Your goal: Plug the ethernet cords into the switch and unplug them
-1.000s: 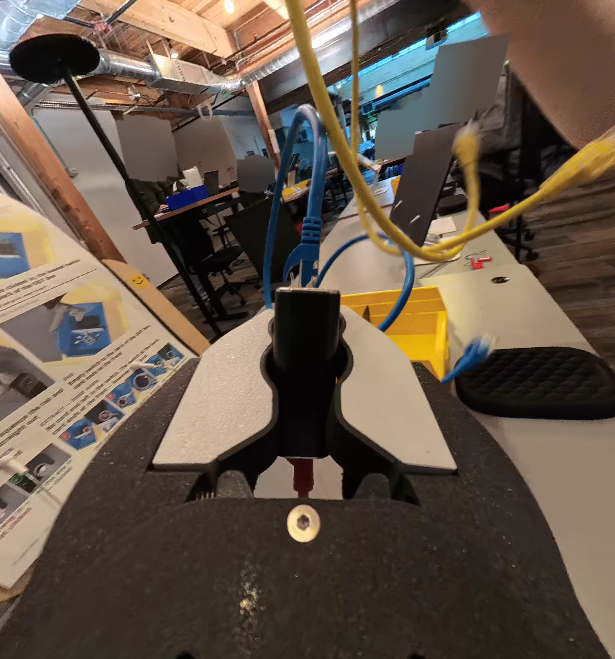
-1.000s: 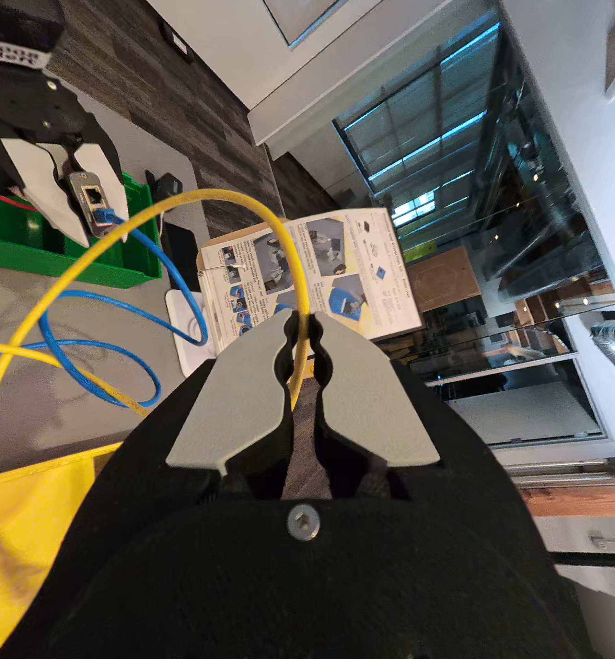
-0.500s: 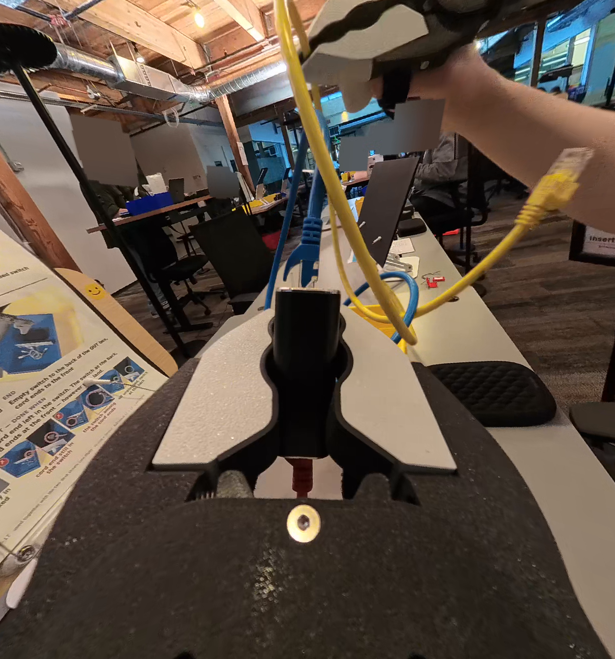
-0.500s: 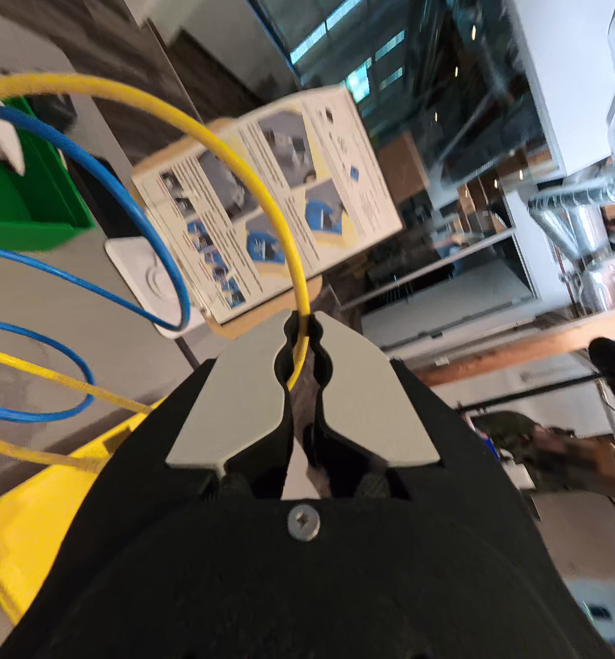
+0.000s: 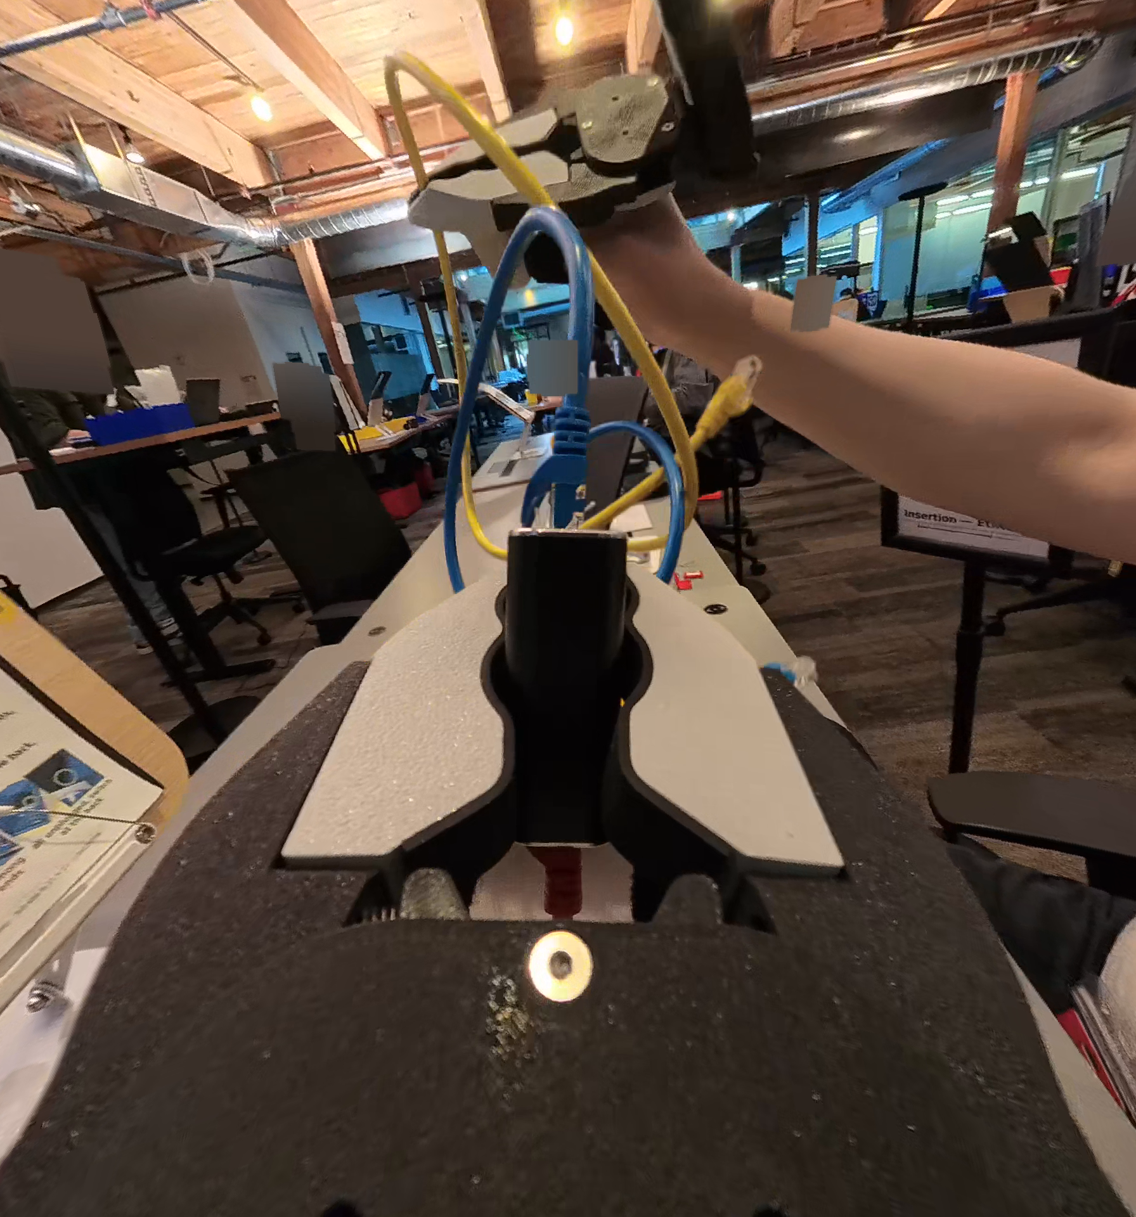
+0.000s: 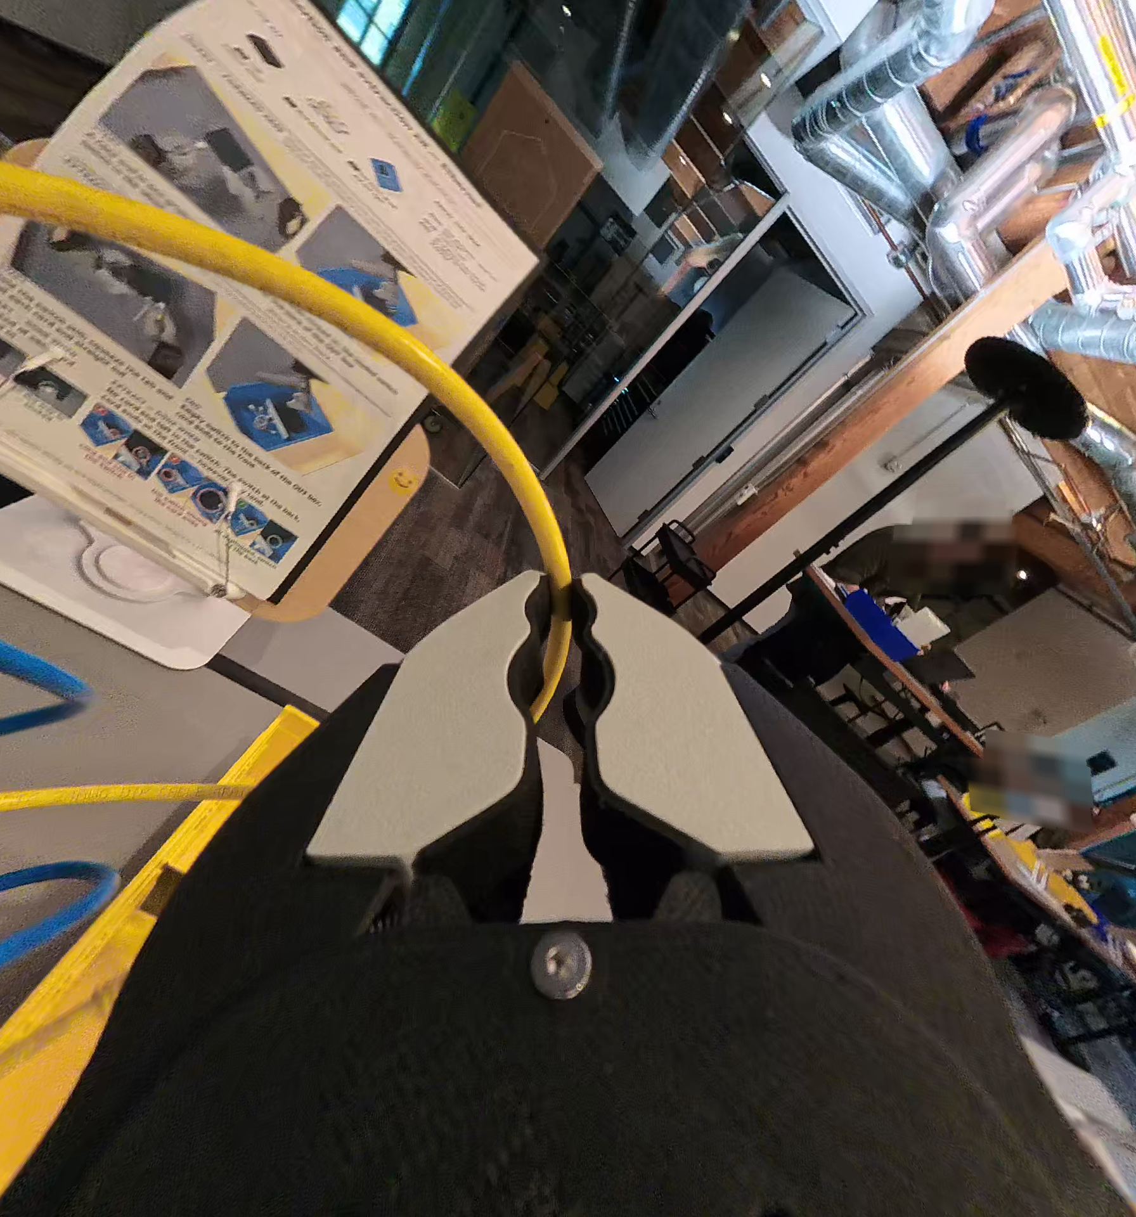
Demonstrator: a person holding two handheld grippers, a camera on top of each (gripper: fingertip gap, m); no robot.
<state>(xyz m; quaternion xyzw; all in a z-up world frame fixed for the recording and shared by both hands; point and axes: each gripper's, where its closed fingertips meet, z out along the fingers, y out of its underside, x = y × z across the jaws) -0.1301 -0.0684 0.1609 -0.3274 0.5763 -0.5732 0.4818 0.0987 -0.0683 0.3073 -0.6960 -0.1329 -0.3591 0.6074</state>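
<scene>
My left gripper (image 5: pixel 565 593) is shut on the black switch (image 5: pixel 565 658), held end-on above the desk. A blue ethernet cord (image 5: pixel 568 428) is plugged into the switch's far face and loops upward. A red plug (image 5: pixel 560 882) sits at its near end. My right gripper (image 6: pixel 555 586) is shut on the yellow ethernet cord (image 6: pixel 420 355), which arcs away to the left. In the left wrist view the right gripper (image 5: pixel 486 191) is raised high over the switch with the yellow cord (image 5: pixel 624 316) hanging from it, its free plug (image 5: pixel 733 388) dangling by the person's arm (image 5: pixel 914 421).
An instruction board (image 6: pixel 223 296) stands at the desk's left edge, also in the left wrist view (image 5: pixel 38 790). A yellow bin (image 6: pixel 124 922) lies low on the left. The long white desk (image 5: pixel 736 593) runs ahead, with office chairs (image 5: pixel 315 520) alongside. The gap from one gripper's tips to the other's is roughly 25 centimeters.
My right gripper has risen well above the switch, carrying the yellow cord, so its loop hangs higher. The left gripper keeps its hold on the switch and has tilted upward a little.
</scene>
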